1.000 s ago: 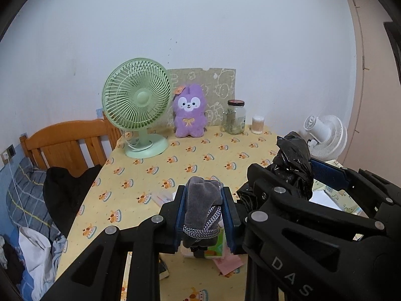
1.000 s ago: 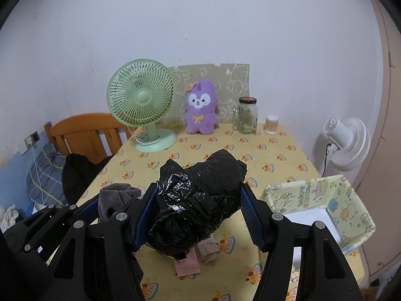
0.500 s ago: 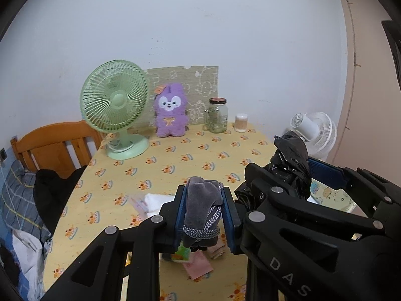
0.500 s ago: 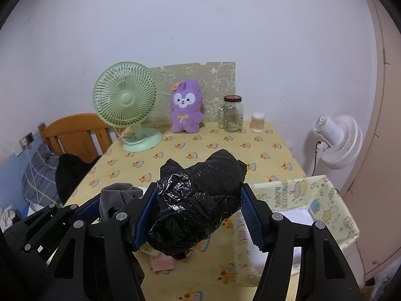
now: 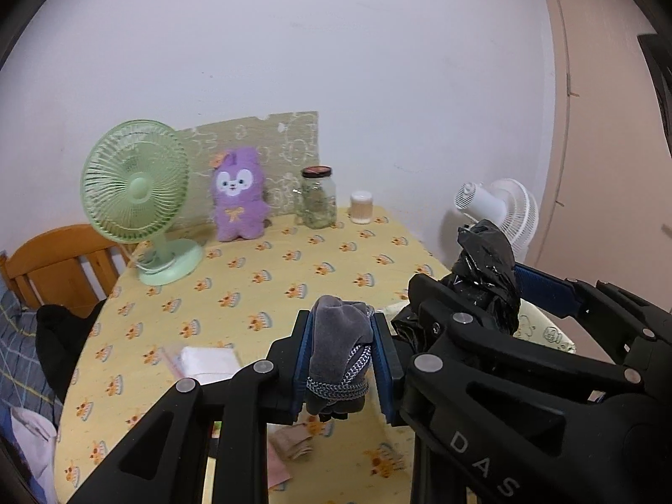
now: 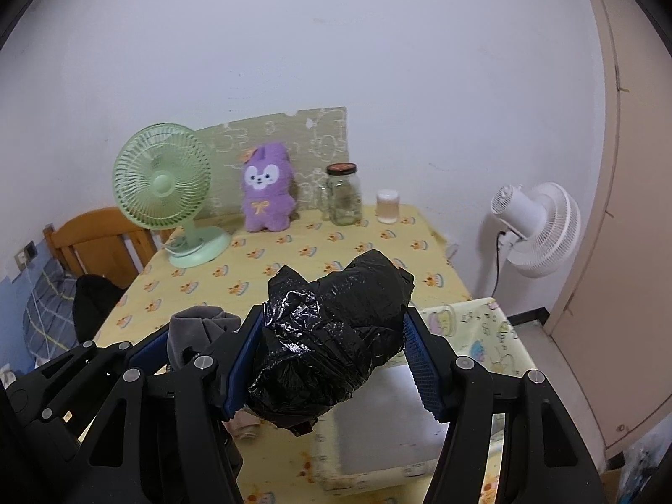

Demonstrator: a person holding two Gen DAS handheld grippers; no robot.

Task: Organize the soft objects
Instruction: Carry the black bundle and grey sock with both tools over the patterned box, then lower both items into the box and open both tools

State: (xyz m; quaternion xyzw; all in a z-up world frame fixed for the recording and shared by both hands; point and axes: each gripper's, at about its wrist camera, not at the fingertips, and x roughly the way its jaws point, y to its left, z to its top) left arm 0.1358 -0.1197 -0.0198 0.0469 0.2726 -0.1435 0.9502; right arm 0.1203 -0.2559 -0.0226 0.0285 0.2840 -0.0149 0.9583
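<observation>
Left gripper (image 5: 341, 363) hangs above the yellow table (image 5: 269, 277), jaws clamped on a rolled grey sock (image 5: 338, 357), its striped cuff drooping. Over to the right wrist view: right gripper (image 6: 332, 361) grips a crumpled black plastic bag (image 6: 332, 340), glossy and bulging, above the patterned storage box (image 6: 483, 319).

We are holding the left gripper (image 5: 340, 361) just left of the right gripper (image 6: 332, 361), both above the table's (image 5: 269, 269) near edge; the fan (image 5: 138, 197), plush toy (image 5: 239, 197) and jar (image 5: 319, 197) are standing left to right along its far edge; the box (image 6: 474, 323) is sitting at its right.
</observation>
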